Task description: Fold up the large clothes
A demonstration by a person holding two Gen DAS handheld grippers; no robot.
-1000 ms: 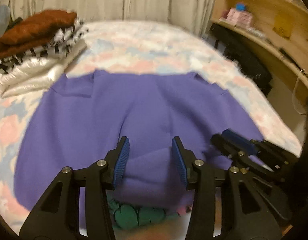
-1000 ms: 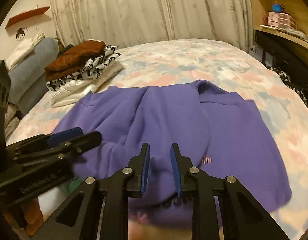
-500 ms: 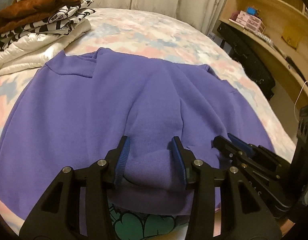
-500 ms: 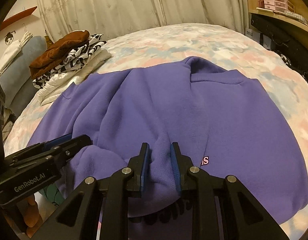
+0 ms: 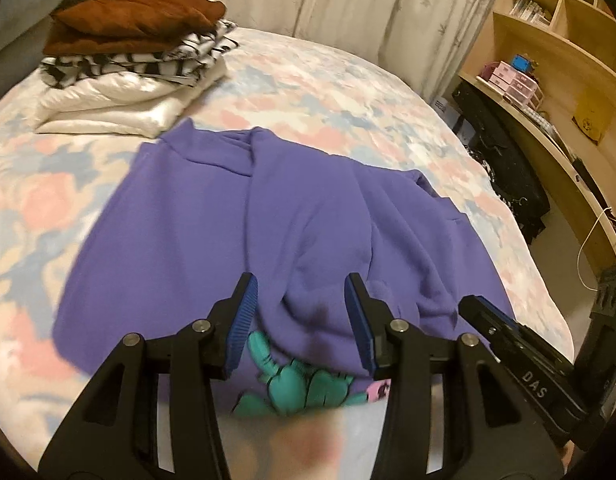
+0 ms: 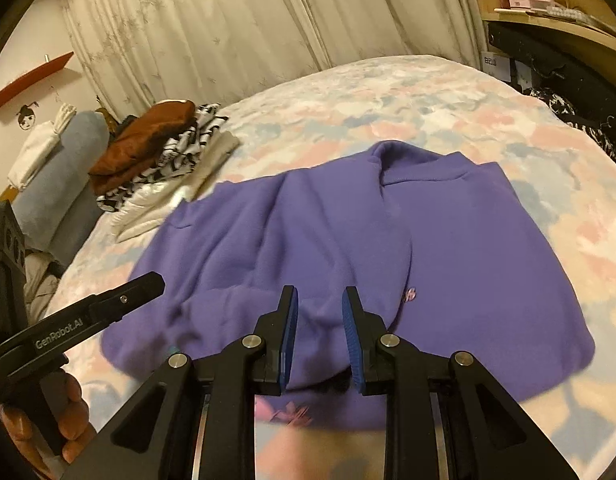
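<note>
A purple sweatshirt [image 5: 212, 232] lies on the bed, neck band away from me, with a teal and pink print showing at its near hem. It also shows in the right wrist view [image 6: 468, 248]. My left gripper [image 5: 300, 316] has its jaws wide apart around a raised fold of the purple cloth near the hem. My right gripper [image 6: 318, 336] has its jaws closer together with a bunched fold of the sweatshirt between them. Each gripper shows beside the other in the two views.
A stack of folded clothes [image 5: 136, 52], brown on top, sits at the far left of the flowered bed [image 5: 328, 92]. Wooden shelves [image 5: 556, 64] and a dark bag stand to the right. Curtains hang behind the bed.
Both grippers have drawn back toward the near edge and risen. The sweatshirt looks farther off and more bunched at its near hem, with more of the print showing.
</note>
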